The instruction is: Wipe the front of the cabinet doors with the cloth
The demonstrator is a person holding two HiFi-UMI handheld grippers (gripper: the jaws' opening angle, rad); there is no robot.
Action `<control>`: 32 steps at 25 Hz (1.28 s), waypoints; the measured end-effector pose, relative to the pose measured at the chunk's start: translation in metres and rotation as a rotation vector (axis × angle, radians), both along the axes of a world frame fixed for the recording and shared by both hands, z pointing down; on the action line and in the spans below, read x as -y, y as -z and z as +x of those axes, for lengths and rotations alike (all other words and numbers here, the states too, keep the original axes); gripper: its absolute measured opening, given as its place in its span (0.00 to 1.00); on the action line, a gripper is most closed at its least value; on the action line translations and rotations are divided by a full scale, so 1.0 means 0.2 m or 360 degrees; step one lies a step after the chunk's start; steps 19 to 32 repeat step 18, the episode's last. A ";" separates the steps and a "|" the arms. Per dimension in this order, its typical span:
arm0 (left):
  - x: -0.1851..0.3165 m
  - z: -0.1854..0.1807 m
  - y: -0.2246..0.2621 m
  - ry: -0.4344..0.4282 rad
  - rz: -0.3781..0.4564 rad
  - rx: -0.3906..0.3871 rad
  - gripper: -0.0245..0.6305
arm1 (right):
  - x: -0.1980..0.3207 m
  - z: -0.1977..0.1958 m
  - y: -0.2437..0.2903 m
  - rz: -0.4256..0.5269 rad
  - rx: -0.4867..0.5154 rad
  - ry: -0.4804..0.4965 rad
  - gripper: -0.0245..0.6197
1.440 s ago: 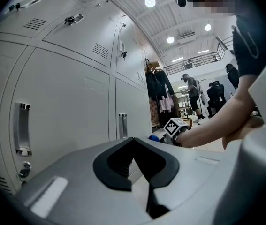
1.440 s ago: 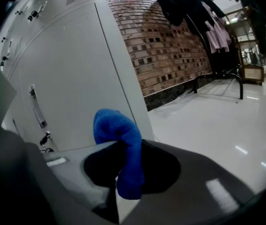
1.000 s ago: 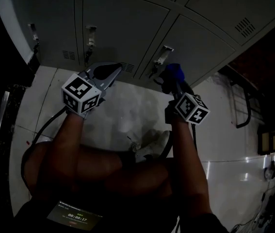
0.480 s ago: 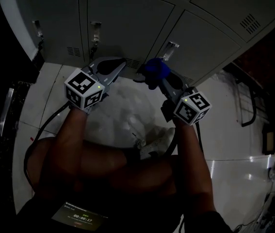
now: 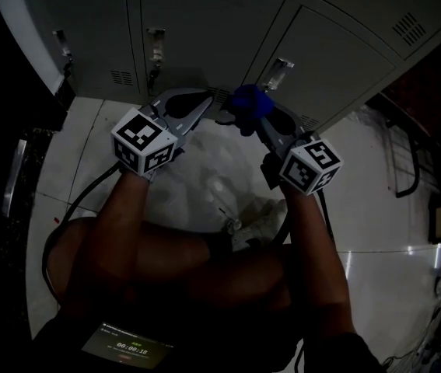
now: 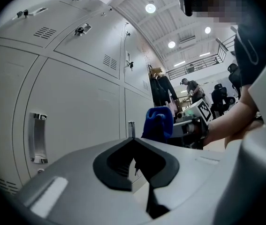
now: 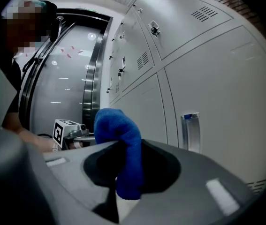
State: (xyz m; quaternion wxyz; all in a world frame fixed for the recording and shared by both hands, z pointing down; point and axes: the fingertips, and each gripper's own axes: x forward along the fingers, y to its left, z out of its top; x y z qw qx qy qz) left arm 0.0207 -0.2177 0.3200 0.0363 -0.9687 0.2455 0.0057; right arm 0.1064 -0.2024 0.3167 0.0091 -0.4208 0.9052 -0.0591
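Grey cabinet doors (image 5: 197,29) with metal handles (image 5: 155,41) fill the top of the head view. A blue cloth (image 5: 250,102) is bunched in my right gripper (image 5: 241,115), whose jaws are shut on it, close to the bottom edge of a door below a handle (image 5: 277,72). In the right gripper view the cloth (image 7: 116,125) hangs over the joined jaws of that gripper (image 7: 129,149), with a door (image 7: 208,83) at the right. My left gripper (image 5: 203,99) is shut and holds nothing, just left of the cloth. From the left gripper (image 6: 133,140), the cloth (image 6: 158,123) shows ahead.
Below lie white floor tiles (image 5: 197,169), the person's legs, a shoe (image 5: 255,224), a cable (image 5: 80,200) and a timer screen (image 5: 127,346). A dark rail (image 5: 411,158) stands at the right. People (image 6: 189,88) stand far off. A steel door frame (image 7: 93,74) is at the left.
My right gripper has carried the cloth left and up toward the foot of the doors, closer to the left gripper. The left gripper has shifted slightly right.
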 end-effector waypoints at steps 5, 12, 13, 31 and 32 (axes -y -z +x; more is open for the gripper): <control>-0.01 0.01 0.00 -0.0009 -0.0003 -0.0010 0.04 | -0.01 -0.02 -0.01 -0.0006 -0.0004 0.0002 0.16; -0.01 0.01 -0.01 -0.0008 -0.0006 -0.0010 0.04 | -0.01 -0.02 -0.01 -0.0010 0.0001 0.0002 0.16; -0.01 0.01 -0.01 -0.0007 -0.0007 -0.0010 0.04 | 0.00 -0.02 -0.01 -0.0010 0.0002 0.0002 0.16; 0.01 0.02 -0.03 -0.0006 -0.0010 -0.0003 0.04 | 0.01 -0.02 -0.02 -0.0010 0.0013 0.0007 0.16; 0.01 0.02 -0.03 -0.0006 -0.0010 -0.0003 0.04 | 0.01 -0.02 -0.02 -0.0010 0.0013 0.0007 0.16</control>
